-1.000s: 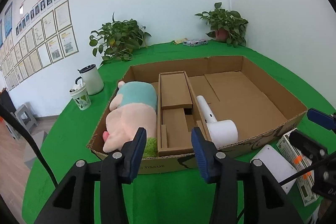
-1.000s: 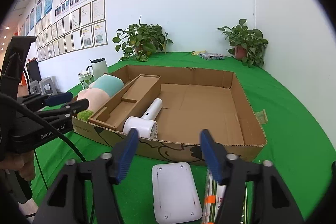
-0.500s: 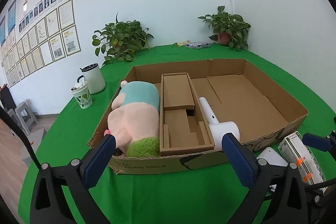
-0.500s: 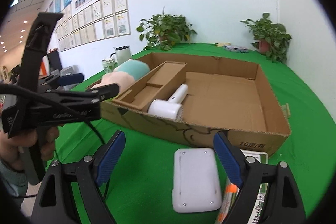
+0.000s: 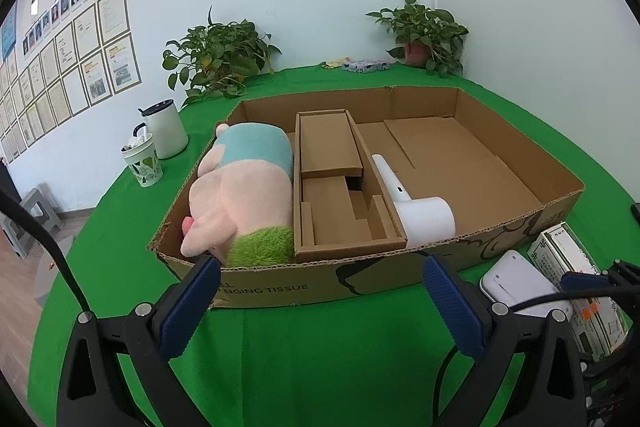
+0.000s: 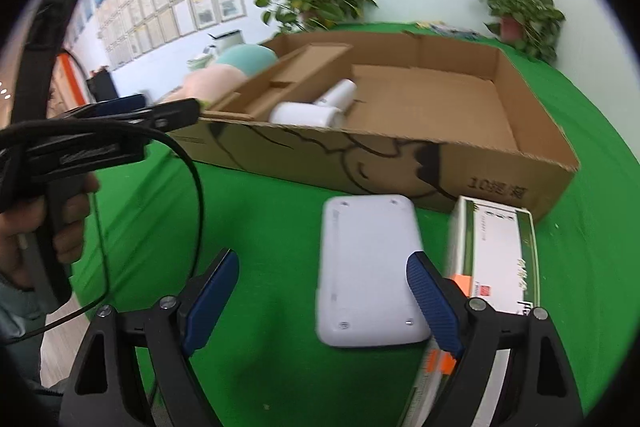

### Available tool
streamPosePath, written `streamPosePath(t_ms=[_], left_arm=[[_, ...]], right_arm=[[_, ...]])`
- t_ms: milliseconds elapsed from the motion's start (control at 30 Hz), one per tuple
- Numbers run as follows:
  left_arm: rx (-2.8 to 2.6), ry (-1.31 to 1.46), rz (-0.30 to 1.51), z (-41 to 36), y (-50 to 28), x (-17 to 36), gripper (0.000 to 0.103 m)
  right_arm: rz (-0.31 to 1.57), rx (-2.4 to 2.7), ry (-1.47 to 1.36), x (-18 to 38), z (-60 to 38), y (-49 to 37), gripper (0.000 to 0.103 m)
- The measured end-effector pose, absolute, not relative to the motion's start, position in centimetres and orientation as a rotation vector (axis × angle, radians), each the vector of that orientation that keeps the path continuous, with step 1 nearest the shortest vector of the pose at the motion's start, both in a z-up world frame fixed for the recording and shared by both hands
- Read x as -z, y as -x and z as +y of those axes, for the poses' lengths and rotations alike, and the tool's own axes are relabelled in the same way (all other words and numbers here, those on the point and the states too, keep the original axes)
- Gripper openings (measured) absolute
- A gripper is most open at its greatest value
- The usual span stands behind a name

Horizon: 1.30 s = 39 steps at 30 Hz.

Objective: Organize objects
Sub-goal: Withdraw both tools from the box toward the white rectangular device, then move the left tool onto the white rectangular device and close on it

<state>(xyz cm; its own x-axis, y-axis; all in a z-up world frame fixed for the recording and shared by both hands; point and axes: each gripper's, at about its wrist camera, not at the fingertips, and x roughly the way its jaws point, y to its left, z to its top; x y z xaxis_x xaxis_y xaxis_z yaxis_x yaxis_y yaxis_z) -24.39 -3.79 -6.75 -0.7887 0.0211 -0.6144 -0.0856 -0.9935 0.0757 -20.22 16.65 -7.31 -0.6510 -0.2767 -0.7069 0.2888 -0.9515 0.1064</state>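
A large open cardboard box sits on the green table. It holds a plush pig, a brown cardboard insert and a white hair dryer. In front of it lie a flat white device and a green-and-white carton. My left gripper is open and empty, before the box's near wall. My right gripper is open and empty, low over the table, its right finger beside the white device.
A white kettle and a patterned cup stand left of the box. Two potted plants and a small packet sit at the table's back by the wall. The table edge curves at the left.
Both grippers have opened wide. The left one pulled back a little. The right one dropped lower and swung left, closer to the white device and carton.
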Motion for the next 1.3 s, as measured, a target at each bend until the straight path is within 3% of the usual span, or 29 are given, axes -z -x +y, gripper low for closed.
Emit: streamPosePath(t_ms=[333, 467, 500, 667, 800, 1133, 1200, 1300], left_arm=[[-2.903, 1.045, 0.154, -4.8, 24.6, 7.2, 0.102], [-2.913, 1.056, 0.137, -5.5, 24.7, 7.1, 0.102], [-2.914, 1.059, 0.128, -5.6, 24.8, 7.1, 0.102], [-2.807, 1.065, -0.037, -7.0, 25.4, 6.7, 0.102], [-2.635, 1.084, -0.19, -7.5, 26.6, 6.4, 0.102], [-2.163, 1.291, -0.386, -3.3, 29.9, 9.9, 0.1], [-2.095, 1.338, -0.427, -2.8, 30.0, 11.1, 0.097], [-2.011, 1.391, -0.475, -2.8, 29.4, 12.6, 0.096]], right_arm=[[0.207, 2.676, -1.335, 9.1, 15.4, 23.0, 0.085], [0.319, 2.693, -1.334, 9.4, 14.9, 22.5, 0.067], [0.324, 2.687, -1.329, 9.3, 14.9, 22.3, 0.066], [0.179, 2.584, -1.317, 8.6, 14.8, 20.5, 0.067], [0.198, 2.522, -1.197, 8.0, 13.7, 17.9, 0.083], [0.124, 2.559, -1.186, 8.4, 14.0, 18.5, 0.082], [0.098, 2.535, -1.191, 8.6, 13.9, 18.2, 0.073], [0.057, 2.498, -1.18, 8.4, 13.6, 16.8, 0.069]])
